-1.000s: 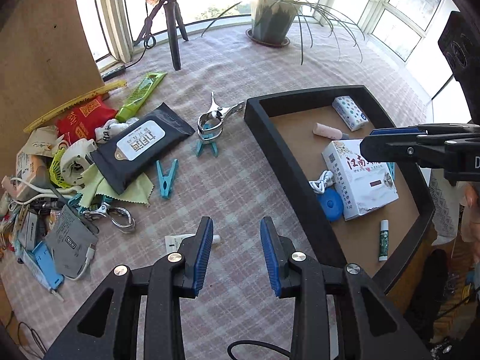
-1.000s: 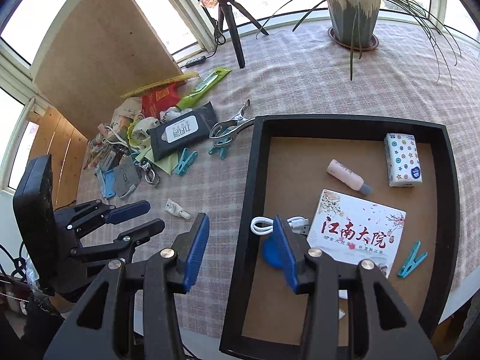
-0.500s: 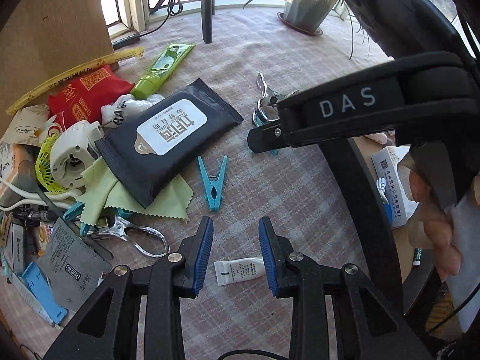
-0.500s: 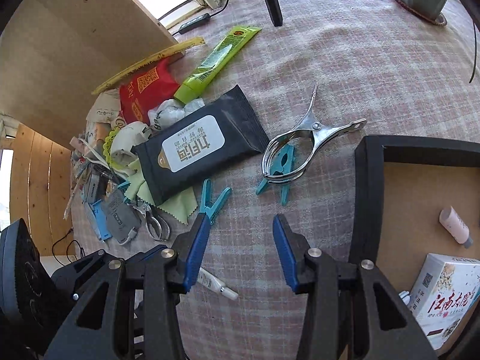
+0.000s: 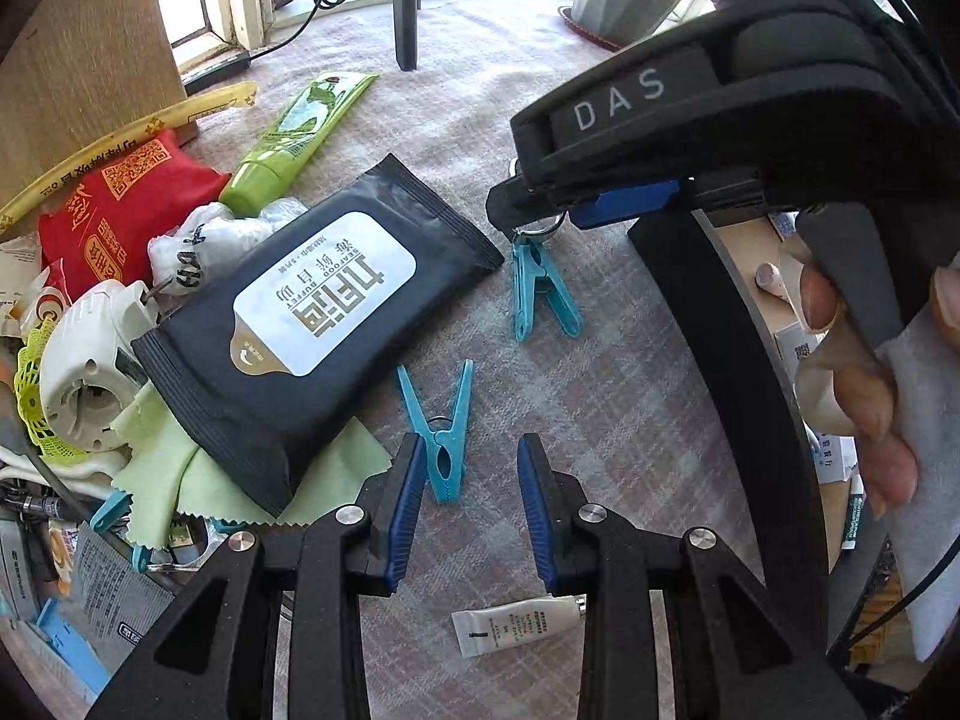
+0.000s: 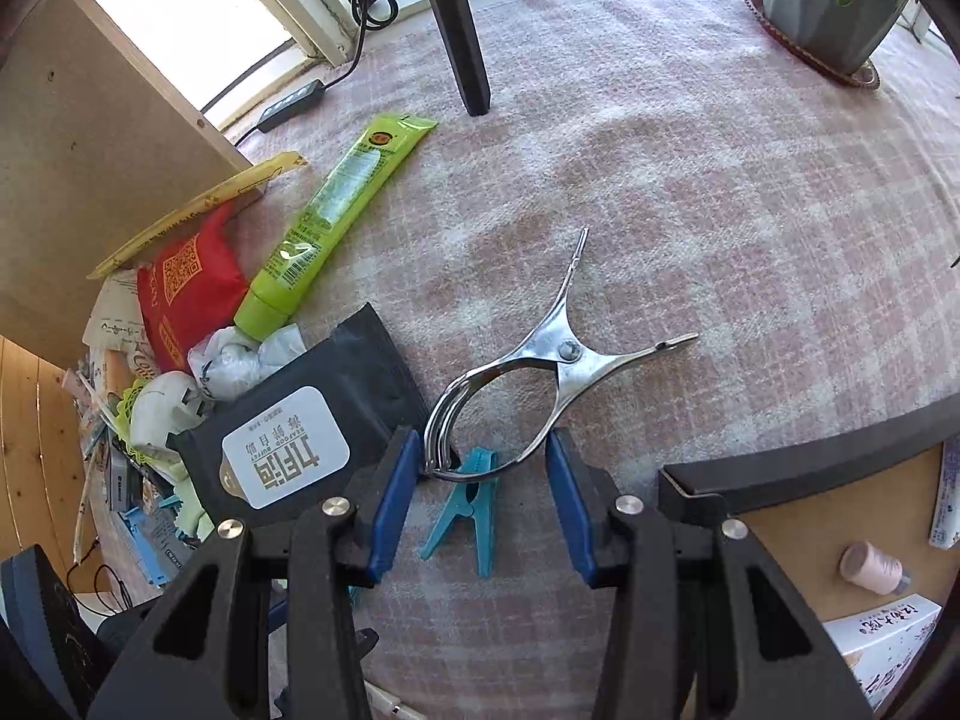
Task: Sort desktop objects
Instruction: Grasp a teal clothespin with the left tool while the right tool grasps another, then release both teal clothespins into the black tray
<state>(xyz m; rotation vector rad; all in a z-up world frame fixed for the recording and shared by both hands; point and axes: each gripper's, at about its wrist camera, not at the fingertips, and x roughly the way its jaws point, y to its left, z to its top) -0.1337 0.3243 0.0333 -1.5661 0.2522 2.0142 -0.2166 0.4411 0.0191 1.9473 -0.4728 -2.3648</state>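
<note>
In the left wrist view my left gripper stands open low over the checked tablecloth. A teal clothespin lies between its fingers, close to the left pad, and the pads do not press on it. A second teal clothespin lies farther off, under the tip of my right gripper. In the right wrist view my right gripper is open above that clothespin and the ring end of a metal clamp. A black wet-wipe pack lies left of both.
The black tray at the right holds a pink bottle and a printed box. A green tube, a red packet and a heap of small items lie at the left. A small white tube lies near me. A plant pot and a tripod leg stand at the back.
Both grippers have sunk and moved left toward the clutter. The right one left the tray for the clamp and clothespin; the left one came over the nearer clothespin. Neither's jaws changed visibly.
</note>
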